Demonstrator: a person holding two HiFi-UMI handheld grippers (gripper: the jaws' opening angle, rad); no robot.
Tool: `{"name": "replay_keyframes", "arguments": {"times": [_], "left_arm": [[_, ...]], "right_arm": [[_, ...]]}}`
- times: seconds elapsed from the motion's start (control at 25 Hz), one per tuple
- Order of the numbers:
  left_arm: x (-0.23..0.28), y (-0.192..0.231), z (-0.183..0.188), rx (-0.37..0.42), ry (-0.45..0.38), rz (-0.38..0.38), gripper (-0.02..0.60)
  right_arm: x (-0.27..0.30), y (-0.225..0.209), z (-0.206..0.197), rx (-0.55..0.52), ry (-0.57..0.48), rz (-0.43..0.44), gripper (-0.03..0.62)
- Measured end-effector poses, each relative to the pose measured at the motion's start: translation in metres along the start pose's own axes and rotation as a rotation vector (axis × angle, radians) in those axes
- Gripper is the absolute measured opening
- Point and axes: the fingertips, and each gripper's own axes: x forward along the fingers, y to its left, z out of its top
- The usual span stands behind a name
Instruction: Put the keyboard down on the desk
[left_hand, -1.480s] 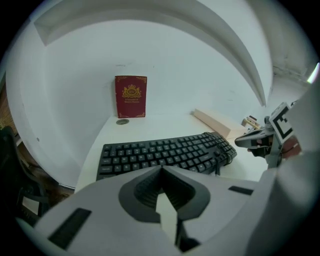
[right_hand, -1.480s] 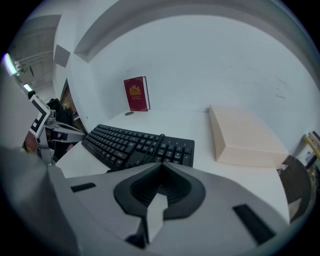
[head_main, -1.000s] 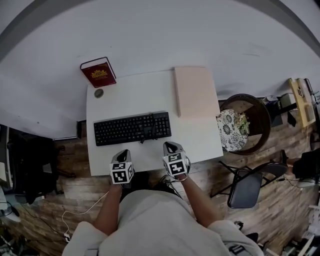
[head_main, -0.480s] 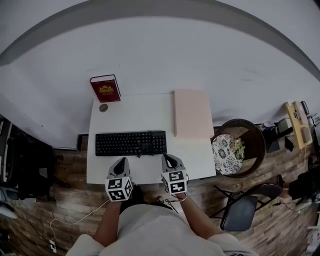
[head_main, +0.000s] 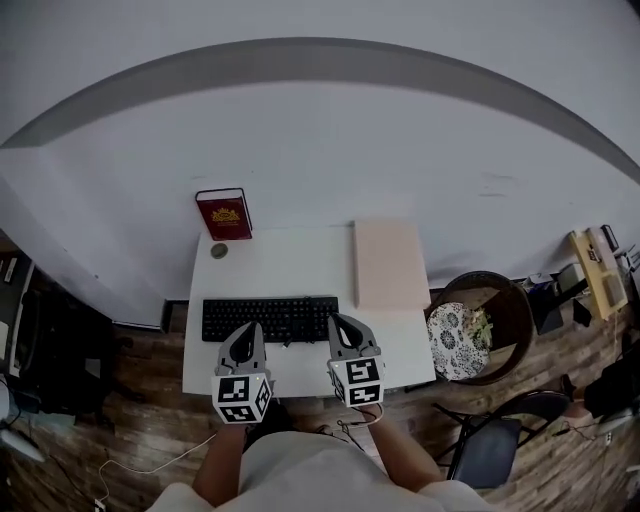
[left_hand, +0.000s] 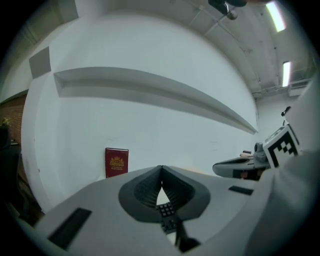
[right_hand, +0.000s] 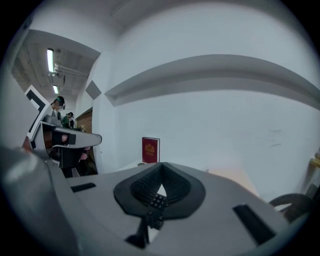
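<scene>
The black keyboard (head_main: 270, 319) lies flat on the white desk (head_main: 290, 265), near its front edge. My left gripper (head_main: 248, 331) hovers over the keyboard's front edge, left of centre, shut and holding nothing. My right gripper (head_main: 340, 325) is by the keyboard's right end, also shut and empty. In the left gripper view the jaws meet at their tips (left_hand: 161, 168), and a strip of keyboard keys (left_hand: 165, 214) shows below them. The right gripper view shows the same: closed tips (right_hand: 161, 164) above a few keys (right_hand: 156, 202).
A red book (head_main: 224, 213) stands against the wall at the desk's back left, with a small round object (head_main: 219, 251) before it. A pale pink board (head_main: 388, 263) lies on the desk's right side. A round basket chair with patterned cushion (head_main: 460, 328) and a folding chair (head_main: 490, 450) stand to the right.
The head view has tilted up, so more wall shows and the desk sits lower in the picture. Both grippers have moved forward, from the desk's front edge to the keyboard's front edge.
</scene>
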Motion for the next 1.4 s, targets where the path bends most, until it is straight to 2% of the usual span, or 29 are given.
{"name": "replay_keyframes", "arguments": {"times": [0.28,0.6,0.92,1.4], "left_arm": [[-0.015,0.005,0.058,0.037,-0.127,-0.001,0.009],[-0.032,0.023,0.098,0.049,-0.202,0.027,0.009],[-0.038,0.042,0.093,0.032,-0.191,0.058,0.009],[-0.034,0.033,0.086,0.063,-0.176,0.021,0.009]], "right_arm": [[-0.01,-0.005,0.063,0.006,-0.142,-0.01,0.003],[-0.029,-0.015,0.11,0.005,-0.251,-0.012,0.003],[-0.035,-0.015,0.114,-0.02,-0.255,-0.011,0.003],[-0.03,-0.001,0.112,-0.036,-0.247,-0.006,0.003]]}}
